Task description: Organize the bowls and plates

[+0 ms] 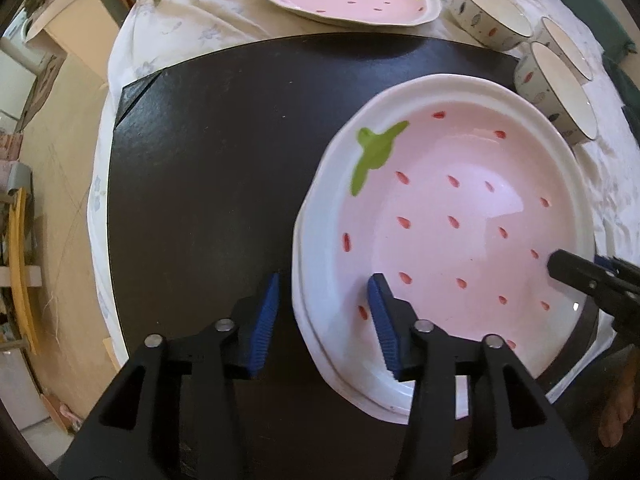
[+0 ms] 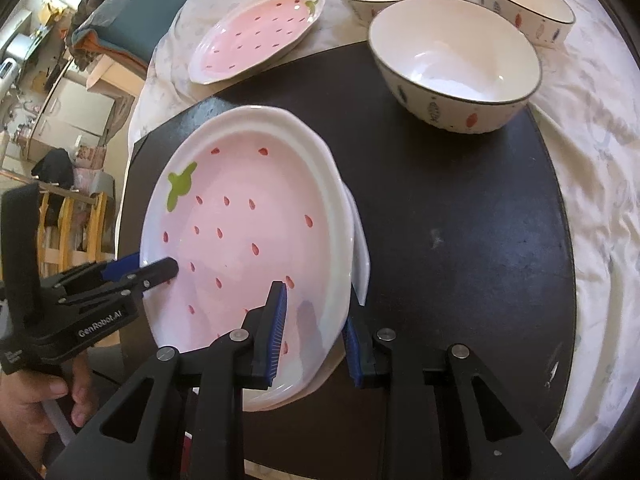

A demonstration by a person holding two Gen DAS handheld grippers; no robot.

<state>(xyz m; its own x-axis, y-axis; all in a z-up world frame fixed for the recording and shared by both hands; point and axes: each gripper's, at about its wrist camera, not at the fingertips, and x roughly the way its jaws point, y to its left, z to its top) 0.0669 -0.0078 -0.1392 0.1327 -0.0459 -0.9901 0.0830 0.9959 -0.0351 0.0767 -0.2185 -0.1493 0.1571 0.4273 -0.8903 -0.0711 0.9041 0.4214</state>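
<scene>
Left wrist view: our left claw [image 1: 324, 312] stands apart, straddling the top plate's [image 1: 460, 216] left rim without pinching. Rightward, the right claw [image 2: 316, 332] clamps the opposite rim. The plate rests on another plate, long axis running away from us. Dark mat [image 1: 208, 152], cloth-covered table, cluttered room left.
</scene>
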